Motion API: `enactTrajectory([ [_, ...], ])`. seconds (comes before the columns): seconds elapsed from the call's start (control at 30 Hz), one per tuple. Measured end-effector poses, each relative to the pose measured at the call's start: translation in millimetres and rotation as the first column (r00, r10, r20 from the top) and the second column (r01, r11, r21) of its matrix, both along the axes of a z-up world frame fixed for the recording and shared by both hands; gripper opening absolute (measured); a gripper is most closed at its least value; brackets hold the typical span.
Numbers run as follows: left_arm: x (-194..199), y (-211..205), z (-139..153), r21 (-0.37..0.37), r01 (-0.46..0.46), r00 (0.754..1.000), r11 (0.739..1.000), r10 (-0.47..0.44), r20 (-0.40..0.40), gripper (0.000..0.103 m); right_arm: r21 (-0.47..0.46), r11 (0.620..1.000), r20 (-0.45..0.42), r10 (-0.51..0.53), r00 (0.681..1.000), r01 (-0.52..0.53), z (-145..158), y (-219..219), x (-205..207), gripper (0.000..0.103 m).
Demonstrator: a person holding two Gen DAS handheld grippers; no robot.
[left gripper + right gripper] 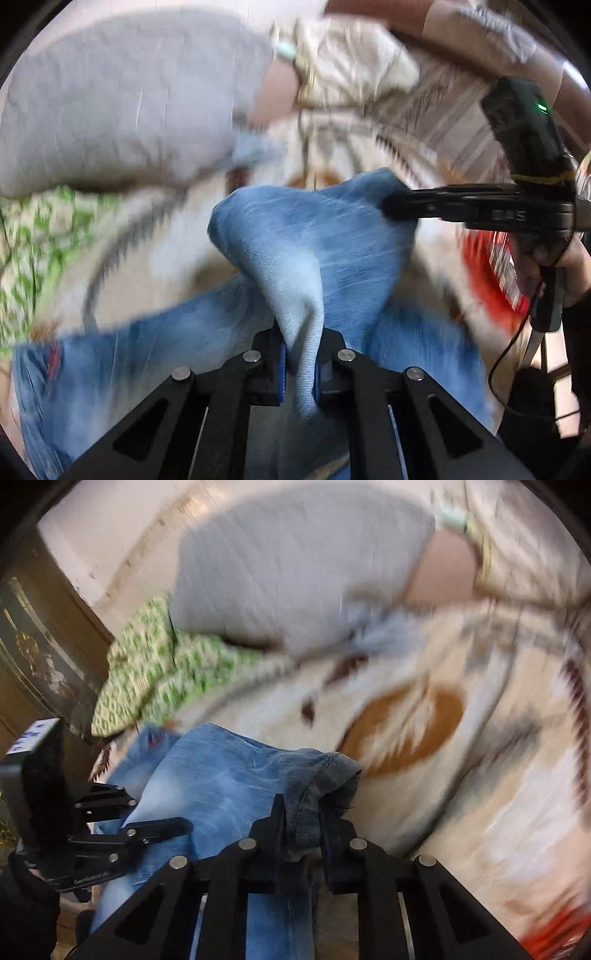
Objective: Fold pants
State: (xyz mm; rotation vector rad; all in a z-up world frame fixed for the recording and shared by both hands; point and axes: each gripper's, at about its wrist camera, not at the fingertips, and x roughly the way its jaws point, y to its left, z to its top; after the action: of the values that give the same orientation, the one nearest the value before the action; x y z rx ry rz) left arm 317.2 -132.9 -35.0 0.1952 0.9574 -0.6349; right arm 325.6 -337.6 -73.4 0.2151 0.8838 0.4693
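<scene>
Both tongs (300, 373) (302, 834) pinch the jeans (317, 236); grey pillow (122, 107) and green cloth (155, 672) lie beyond.

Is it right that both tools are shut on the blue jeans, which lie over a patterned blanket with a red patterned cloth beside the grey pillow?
Not quite: the cloth beside the grey pillow is green patterned, as the right wrist view shows. The rest holds: the left tool and right tool are shut on the jeans over the blanket.
</scene>
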Motion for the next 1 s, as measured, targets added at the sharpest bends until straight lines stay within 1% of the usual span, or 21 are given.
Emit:
enactTrajectory([
  [0.07, 20, -14, 9, -0.026, -0.007, 1.000, 1.000, 0.008, 0.023, 0.011, -0.038, 0.998, 0.060, -0.049, 0.997, 0.051, 36, -17, 0, 0.017],
  [0.13, 50, -37, 2, -0.057, -0.024, 1.000, 0.998, 0.023, -0.018, 0.012, -0.091, 0.988, 0.088, -0.117, 0.989, 0.124, 62, -36, 3, 0.017],
  [0.17, 61, -47, -6, -0.045, -0.027, 0.999, 0.999, 0.025, -0.034, 0.013, -0.127, 0.980, 0.095, -0.144, 0.985, 0.155, 68, -38, 7, 0.017],
  [0.2, 70, -59, -14, -0.015, -0.031, 0.998, 0.999, 0.030, -0.049, 0.016, -0.162, 0.969, 0.089, -0.174, 0.981, 0.187, 70, -43, 11, 0.017],
  [0.23, 75, -69, -22, 0.024, -0.039, 0.998, 0.999, 0.040, -0.053, 0.023, -0.185, 0.959, 0.051, -0.208, 0.977, 0.213, 65, -50, 20, 0.019],
  [0.27, 75, -73, -25, 0.064, -0.056, 0.997, 0.996, 0.059, -0.041, 0.031, -0.199, 0.955, 0.009, -0.224, 0.974, 0.222, 59, -52, 27, 0.023],
  [0.3, 72, -71, -23, 0.072, -0.072, 0.997, 0.995, 0.074, -0.026, 0.063, -0.226, 0.947, -0.041, -0.245, 0.969, 0.230, 52, -56, 30, 0.037],
  [0.33, 65, -66, -17, 0.059, -0.085, 0.996, 0.995, 0.086, -0.004, 0.093, -0.257, 0.936, -0.070, -0.265, 0.962, 0.239, 47, -58, 27, 0.067],
  [0.37, 50, -57, -4, 0.029, -0.086, 0.996, 0.996, 0.085, 0.039, 0.099, -0.274, 0.932, -0.075, -0.269, 0.960, 0.239, 45, -61, 18, 0.079],
  [0.4, 38, -52, 5, 0.017, -0.064, 0.996, 0.998, 0.063, 0.068, 0.099, -0.271, 0.934, -0.050, -0.256, 0.965, 0.234, 47, -63, 2, 0.086],
  [0.43, 22, -48, 14, 0.015, -0.029, 0.996, 0.999, 0.027, 0.081, 0.099, -0.263, 0.940, -0.025, -0.231, 0.973, 0.217, 52, -59, -19, 0.086],
  [0.5, -12, -40, 27, 0.015, 0.048, 0.996, 0.999, -0.049, 0.069, 0.099, -0.230, 0.959, -0.031, -0.178, 0.983, 0.167, 56, -48, -55, 0.086],
  [0.6, -49, -32, 31, 0.028, 0.089, 0.995, 0.996, -0.090, 0.044, 0.099, -0.189, 0.980, -0.048, -0.074, 0.996, 0.063, 50, -22, -111, 0.086],
  [0.7, -58, -33, 13, 0.040, 0.090, 0.996, 0.995, -0.090, -0.009, 0.099, -0.197, 0.980, -0.075, -0.010, 0.997, -0.005, 29, 4, -158, 0.086],
  [0.77, -52, -40, -6, 0.054, 0.064, 0.996, 0.996, -0.061, -0.057, 0.099, -0.227, 0.974, -0.098, -0.018, 0.995, -0.005, 5, 9, -163, 0.086],
  [0.83, -38, -53, -37, 0.053, 0.044, 0.986, 0.998, -0.035, -0.162, 0.099, -0.244, 0.970, -0.137, -0.031, 0.990, -0.003, -20, 11, -154, 0.085],
  [0.87, -38, -54, -49, 0.053, 0.037, 0.980, 0.998, -0.026, -0.200, 0.099, -0.245, 0.969, -0.164, -0.029, 0.986, -0.012, -32, 12, -150, 0.084],
  [0.9, -33, -57, -64, 0.046, 0.018, 0.963, 0.999, -0.005, -0.269, 0.098, -0.242, 0.970, -0.192, -0.029, 0.981, -0.019, -43, 13, -146, 0.068],
  [0.93, -32, -59, -74, 0.030, 0.010, 0.949, 1.000, 0.000, -0.316, 0.086, -0.222, 0.974, -0.231, -0.008, 0.973, -0.045, -53, 14, -142, 0.044],
  [0.97, -36, -60, -79, 0.002, 0.016, 0.938, 1.000, -0.014, -0.347, 0.064, -0.212, 0.974, -0.246, 0.020, 0.969, -0.074, -59, 18, -142, 0.036],
  [1.0, -39, -63, -80, -0.012, 0.035, 0.931, 0.999, -0.037, -0.362, 0.006, -0.242, 0.967, -0.227, 0.017, 0.974, -0.074, -60, 18, -145, 0.028],
])
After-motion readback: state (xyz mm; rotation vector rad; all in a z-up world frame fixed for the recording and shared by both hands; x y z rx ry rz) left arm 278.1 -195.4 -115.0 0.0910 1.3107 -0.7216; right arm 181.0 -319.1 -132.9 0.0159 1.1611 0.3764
